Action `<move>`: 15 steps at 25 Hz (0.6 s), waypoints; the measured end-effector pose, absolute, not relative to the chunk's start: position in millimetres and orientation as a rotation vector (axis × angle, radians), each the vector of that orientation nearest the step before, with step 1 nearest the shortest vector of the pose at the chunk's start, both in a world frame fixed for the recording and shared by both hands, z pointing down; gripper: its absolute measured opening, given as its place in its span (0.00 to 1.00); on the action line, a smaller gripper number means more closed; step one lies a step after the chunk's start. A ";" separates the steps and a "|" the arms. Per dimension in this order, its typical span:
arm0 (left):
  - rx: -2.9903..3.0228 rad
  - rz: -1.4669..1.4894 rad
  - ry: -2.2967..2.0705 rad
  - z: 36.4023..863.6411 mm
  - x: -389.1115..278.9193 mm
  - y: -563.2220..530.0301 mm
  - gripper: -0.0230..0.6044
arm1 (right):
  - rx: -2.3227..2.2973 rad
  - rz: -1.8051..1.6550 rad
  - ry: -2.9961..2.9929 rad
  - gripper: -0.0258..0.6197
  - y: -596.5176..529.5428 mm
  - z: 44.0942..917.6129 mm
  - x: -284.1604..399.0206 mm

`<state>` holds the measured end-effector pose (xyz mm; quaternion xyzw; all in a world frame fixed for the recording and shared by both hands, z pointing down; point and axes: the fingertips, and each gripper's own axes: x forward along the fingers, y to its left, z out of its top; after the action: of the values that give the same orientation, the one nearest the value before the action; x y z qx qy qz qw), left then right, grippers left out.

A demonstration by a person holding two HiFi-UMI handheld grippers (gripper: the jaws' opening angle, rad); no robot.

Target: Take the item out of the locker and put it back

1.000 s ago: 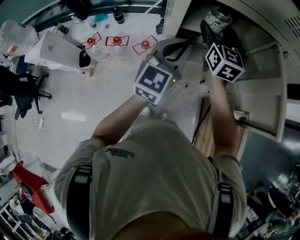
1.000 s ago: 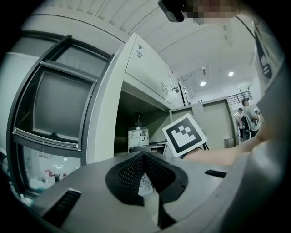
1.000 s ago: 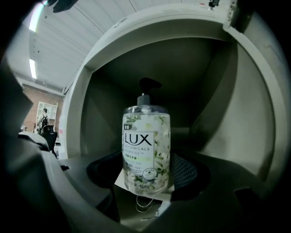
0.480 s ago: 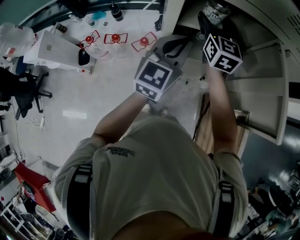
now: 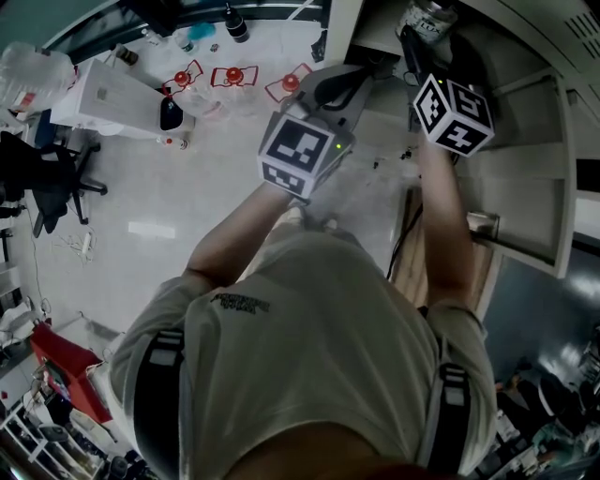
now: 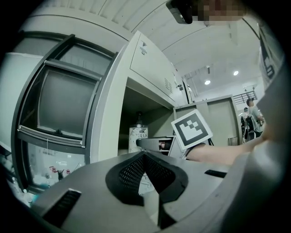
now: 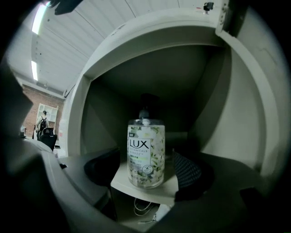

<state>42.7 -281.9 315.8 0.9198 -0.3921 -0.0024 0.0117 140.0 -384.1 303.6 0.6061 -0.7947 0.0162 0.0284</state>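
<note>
A clear LUX pump bottle (image 7: 145, 152) with a flowered label stands upright on the shelf (image 7: 136, 184) inside the open grey locker (image 5: 525, 112). My right gripper (image 7: 145, 172) reaches into the compartment. Its jaws are opening and flank the bottle's base, one on each side, with the pads apart from it. From the head view the bottle (image 5: 424, 19) shows just past the right gripper's marker cube (image 5: 454, 113). My left gripper (image 6: 144, 157) is shut and empty. It hovers outside the locker mouth, left of the right gripper, with the bottle (image 6: 137, 136) ahead of it.
The locker door (image 5: 553, 216) hangs open at the right. A cable (image 7: 143, 207) lies in the compartment under the shelf. On the floor at the left are a white box (image 5: 108, 98), red markers (image 5: 232, 81) and an office chair (image 5: 52, 178). A dark-framed window (image 6: 59, 109) flanks the locker.
Both grippers stay at the locker mouth. In the head view the left gripper has drifted slightly up and left, and the right gripper has shifted only a little by the bottle.
</note>
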 end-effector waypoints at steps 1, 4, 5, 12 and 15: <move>2.869 -0.006 -1.227 314.6 41.7 -280.8 0.05 | 1.877 0.052 -2.460 0.62 -378.0 301.5 141.0; 2.879 -0.016 -1.234 307.6 40.7 -277.6 0.05 | 1.889 0.041 -2.486 0.61 -357.8 292.2 142.4; 2.886 -0.021 -1.236 304.3 40.5 -276.3 0.05 | 1.892 0.029 -2.496 0.56 -350.3 288.0 142.1; 2.932 -0.062 -1.227 275.8 41.5 -265.1 0.05 | 1.899 -0.075 -2.545 0.35 -299.8 259.3 140.2; 2.951 -0.084 -1.219 264.5 41.0 -258.6 0.05 | 1.902 -0.104 -2.568 0.27 -281.6 249.4 141.4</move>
<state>41.0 -258.6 264.5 0.9236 -0.3815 -0.0262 -0.0263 141.4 -281.6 249.4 0.5945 -0.8029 -0.0326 -0.0277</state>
